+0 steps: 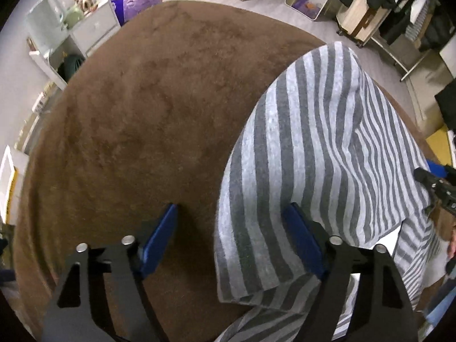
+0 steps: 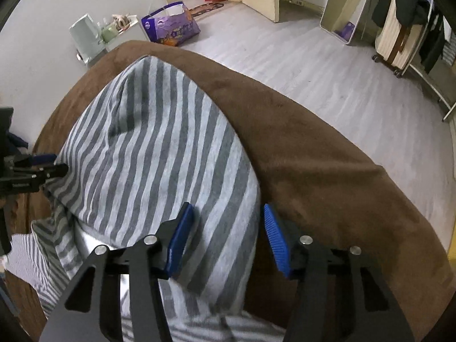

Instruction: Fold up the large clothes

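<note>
Both grippers over the striped garment's side edges

My left gripper [image 1: 230, 239] and right gripper [image 2: 226, 238] straddle the striped garment [image 1: 313, 148], jaws apart, gripping nothing (bare brown blanket [image 1: 136, 108] leftward).

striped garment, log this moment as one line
striped garment: partly folded on brown blanket | left tool: open, straddling its edge | right tool: open, straddling opposite edge

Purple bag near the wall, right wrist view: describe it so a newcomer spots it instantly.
Start at the big brown blanket under the striped garment and follow its far edge to the pale floor. There, beside a low white cabinet carrying a mint kettle, stands the purple bag. It is the only glossy purple thing there, handles up, with printed lettering.
</note>
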